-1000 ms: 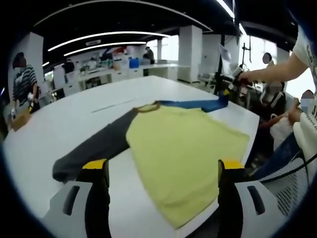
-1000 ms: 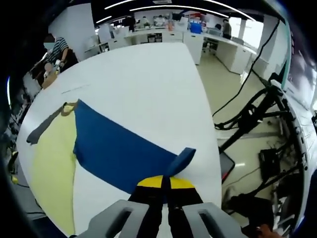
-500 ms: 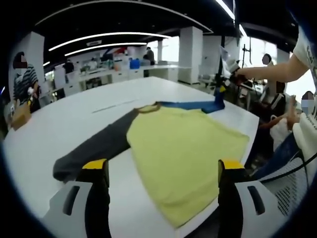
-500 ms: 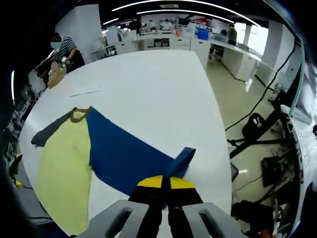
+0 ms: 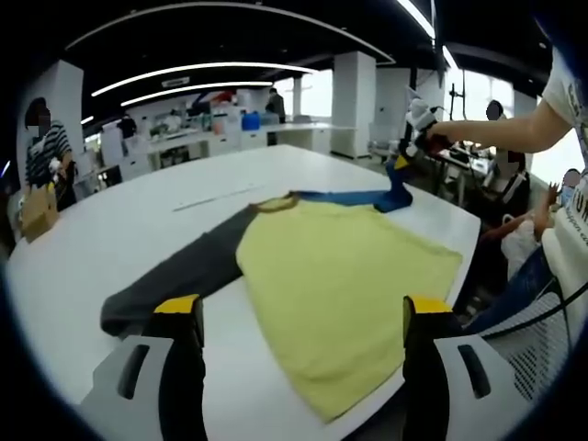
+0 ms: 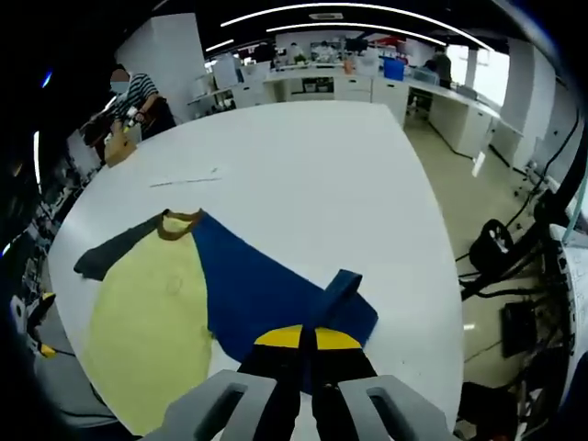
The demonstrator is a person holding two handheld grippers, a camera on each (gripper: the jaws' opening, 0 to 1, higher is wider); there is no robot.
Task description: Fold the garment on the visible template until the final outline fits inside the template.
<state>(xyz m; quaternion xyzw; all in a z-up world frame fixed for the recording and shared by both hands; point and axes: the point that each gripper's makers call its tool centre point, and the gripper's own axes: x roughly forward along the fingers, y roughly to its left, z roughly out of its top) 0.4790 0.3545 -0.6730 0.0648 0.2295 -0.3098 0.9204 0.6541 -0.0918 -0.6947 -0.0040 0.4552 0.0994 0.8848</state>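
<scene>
Barely begun, judging by the layout: on the white table (image 5: 110, 230) lies the garment (image 5: 340, 276), still spread nearly flat, yellow body (image 6: 147, 331) face up, grey sleeve (image 5: 175, 276) stretched out untouched toward one side, blue sleeve (image 6: 266, 294) reaching the other way. No template outline made out on the tabletop (possibly hidden under the cloth, cannot say). Only one fold under way, and that unfinished; left to do, apparently, both sleeves laid in over the body, then the body itself folded down to a smaller outline. Against the earlier frames: blue sleeve end lifted higher off the table and carried in toward the yellow body, with more of the garment and table now swung into the right gripper view (partly the camera's own move). Right gripper (image 6: 308, 342) clamped on the blue sleeve's cuff, jaws pressed together with cloth rising from between them; seen from the left gripper view too, raised above the far table edge (image 5: 404, 163). Left gripper (image 5: 299, 317) spread wide and holding nothing, hovering just before the near hem, much as a second ago.
</scene>
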